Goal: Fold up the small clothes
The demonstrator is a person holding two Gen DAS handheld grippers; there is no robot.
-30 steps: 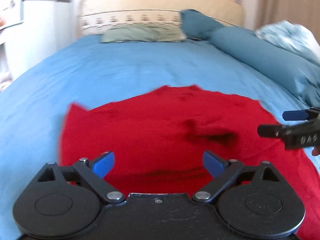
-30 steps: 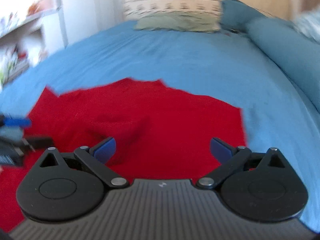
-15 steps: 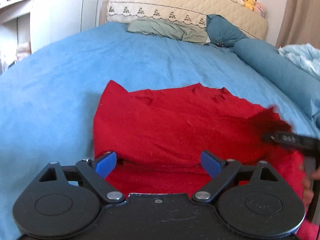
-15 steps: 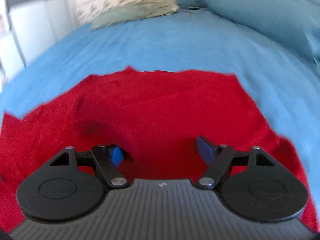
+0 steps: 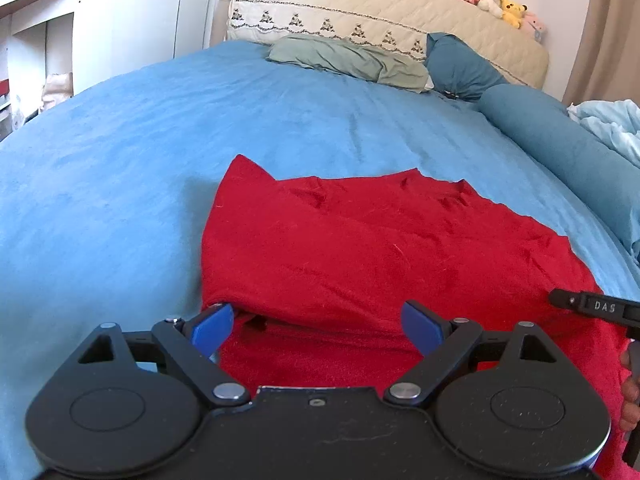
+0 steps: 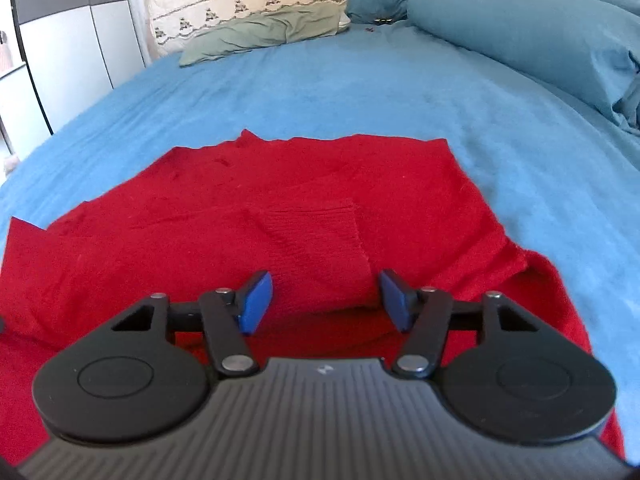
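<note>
A red knit garment (image 5: 380,248) lies folded over on the blue bed sheet (image 5: 120,152); it also shows in the right wrist view (image 6: 280,208). My left gripper (image 5: 320,328) is open, low over the garment's near folded edge at its left corner. My right gripper (image 6: 324,300) is partly open, its blue pads either side of a raised fold with a ribbed patch (image 6: 316,236). Nothing is gripped. The right gripper's finger (image 5: 588,306) shows at the right edge of the left wrist view.
A green pillow (image 5: 348,60), a dark teal pillow (image 5: 460,68) and a long teal bolster (image 5: 560,140) lie at the head and right side of the bed. A light blue duvet (image 5: 612,120) is bunched at far right. White shelves (image 5: 36,40) stand left.
Both grippers dropped toward the garment's near edge and the views steadied. The right gripper's jaws narrowed around a raised fold. The left gripper stayed open and shifted left.
</note>
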